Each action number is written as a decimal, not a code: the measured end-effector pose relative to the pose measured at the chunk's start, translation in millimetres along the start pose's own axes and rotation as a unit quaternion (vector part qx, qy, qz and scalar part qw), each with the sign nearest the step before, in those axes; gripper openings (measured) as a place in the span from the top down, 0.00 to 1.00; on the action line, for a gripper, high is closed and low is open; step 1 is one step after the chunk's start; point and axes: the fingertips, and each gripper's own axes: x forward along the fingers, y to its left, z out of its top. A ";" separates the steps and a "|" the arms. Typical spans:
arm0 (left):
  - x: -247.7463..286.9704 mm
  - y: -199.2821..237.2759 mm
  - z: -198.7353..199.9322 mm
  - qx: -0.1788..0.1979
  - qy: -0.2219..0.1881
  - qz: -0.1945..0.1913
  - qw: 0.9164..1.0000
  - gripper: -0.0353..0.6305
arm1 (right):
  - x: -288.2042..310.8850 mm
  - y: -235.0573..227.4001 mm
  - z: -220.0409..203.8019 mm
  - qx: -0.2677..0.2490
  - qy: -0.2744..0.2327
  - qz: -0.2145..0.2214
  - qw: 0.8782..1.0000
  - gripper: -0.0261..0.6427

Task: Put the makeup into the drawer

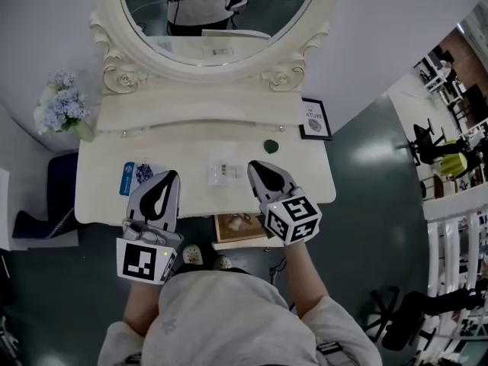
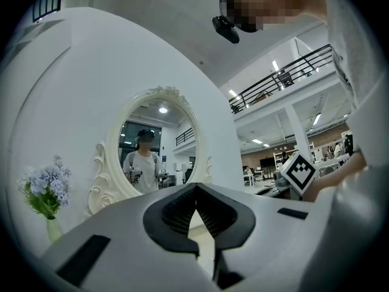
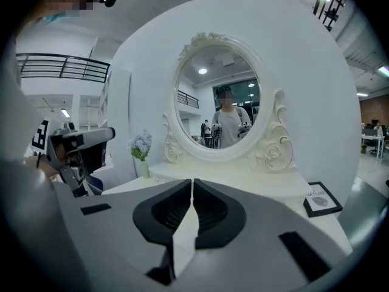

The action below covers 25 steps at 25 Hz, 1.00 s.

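Note:
On the white vanity table [image 1: 99, 197] lie a small pale box of makeup [image 1: 225, 171], a dark green round compact [image 1: 271, 145] and a blue and white packet [image 1: 137, 175]. My left gripper [image 1: 171, 175] is shut and empty, its tip just right of the packet. My right gripper [image 1: 253, 166] is also shut and empty, its tip beside the pale box's right edge. Below the table's front edge, between my arms, a brown-lined drawer [image 1: 236, 227] seems to stand open. In the gripper views both pairs of jaws, left [image 2: 196, 187] and right [image 3: 192, 181], meet at the tips.
An oval mirror [image 1: 221, 21] in a carved cream frame rises behind a raised shelf [image 1: 198, 113]. A vase of blue flowers [image 1: 61, 105] stands at the far left, a small black framed picture [image 1: 314, 119] at the far right. Office chairs [image 1: 431, 143] stand off to the right.

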 end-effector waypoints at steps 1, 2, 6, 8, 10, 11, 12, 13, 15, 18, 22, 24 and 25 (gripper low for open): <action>-0.3 0.7 -1.5 0.000 0.003 0.001 1.000 0.93 | 3.6 -0.9 -6.1 0.001 0.011 0.002 1.000 0.92; -0.9 1.5 -3.2 -0.001 0.006 0.003 1.000 0.93 | 7.0 -1.8 -12.1 0.001 0.023 0.003 1.000 0.92; -3.3 4.0 -8.7 -0.007 0.014 0.010 1.000 0.93 | 21.4 -8.6 -33.2 0.005 0.069 0.002 0.998 0.92; -4.3 3.3 -10.0 -0.007 0.015 0.011 1.000 0.93 | 28.8 -12.7 -43.4 0.015 0.091 0.003 0.996 0.92; -5.5 2.4 -11.7 -0.008 0.017 0.013 1.000 0.93 | 37.0 -15.9 -54.6 0.024 0.112 0.011 0.993 0.92; -6.0 2.2 -12.5 -0.009 0.017 0.013 1.000 0.93 | 41.4 -17.5 -60.4 0.027 0.123 0.015 0.992 0.92; -6.6 2.2 -13.1 -0.009 0.018 0.014 1.000 0.93 | 45.7 -19.5 -66.1 0.029 0.133 0.017 0.991 0.92; -7.3 2.3 -13.8 -0.010 0.018 0.016 1.000 0.93 | 49.8 -21.8 -71.6 0.030 0.142 0.018 0.989 0.92; -8.9 3.1 -15.3 -0.010 0.021 0.018 1.000 0.93 | 56.9 -27.1 -81.8 0.030 0.161 0.015 0.986 0.92; -11.3 4.8 -17.8 -0.010 0.028 0.022 0.999 0.93 | 66.1 -36.3 -97.8 0.029 0.192 0.007 0.981 0.91; -15.0 7.2 -23.0 -0.011 0.036 0.028 0.999 0.93 | 76.3 -45.3 -127.7 0.032 0.242 0.002 0.970 0.76; -17.6 8.2 -27.0 -0.009 0.047 0.028 0.998 0.93 | 79.4 -49.5 -142.8 0.032 0.266 -0.003 0.963 0.73; -17.6 9.3 -25.3 -0.009 0.044 0.031 0.999 0.93 | 80.2 -51.5 -149.1 0.029 0.277 -0.007 0.960 0.71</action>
